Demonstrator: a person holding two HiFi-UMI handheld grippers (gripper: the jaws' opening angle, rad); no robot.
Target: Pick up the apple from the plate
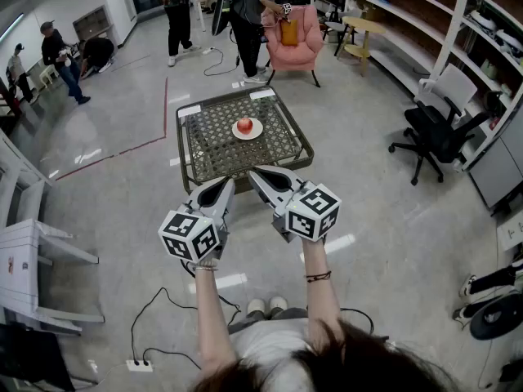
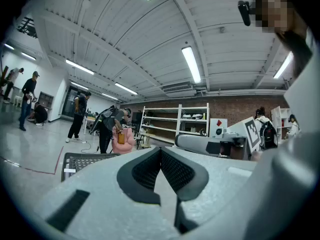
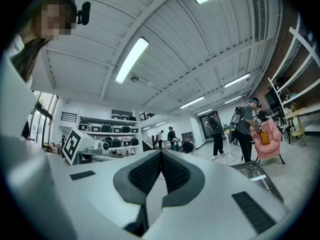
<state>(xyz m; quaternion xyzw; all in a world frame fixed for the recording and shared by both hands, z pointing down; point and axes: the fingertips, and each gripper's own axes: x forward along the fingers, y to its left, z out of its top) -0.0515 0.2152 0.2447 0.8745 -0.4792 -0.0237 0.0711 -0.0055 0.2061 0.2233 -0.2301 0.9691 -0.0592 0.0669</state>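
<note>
A red apple (image 1: 244,125) rests on a white plate (image 1: 255,133) in the middle of a low wire-mesh table (image 1: 204,149). Both grippers hover side by side in the air short of the table's near edge, well away from the apple. My left gripper (image 1: 228,184) has its jaws pressed together with nothing between them, as its own view (image 2: 160,151) shows. My right gripper (image 1: 255,174) is likewise shut and empty (image 3: 160,154). Each gripper view looks level across the room; the apple is not seen in either, only a corner of the table (image 2: 80,161).
A pink armchair (image 1: 292,43) stands beyond the table, with several people around it. A black office chair (image 1: 433,133) and shelving sit at the right. White chairs (image 1: 33,251) are at the left. A cable and power strip (image 1: 139,364) lie on the floor by my feet.
</note>
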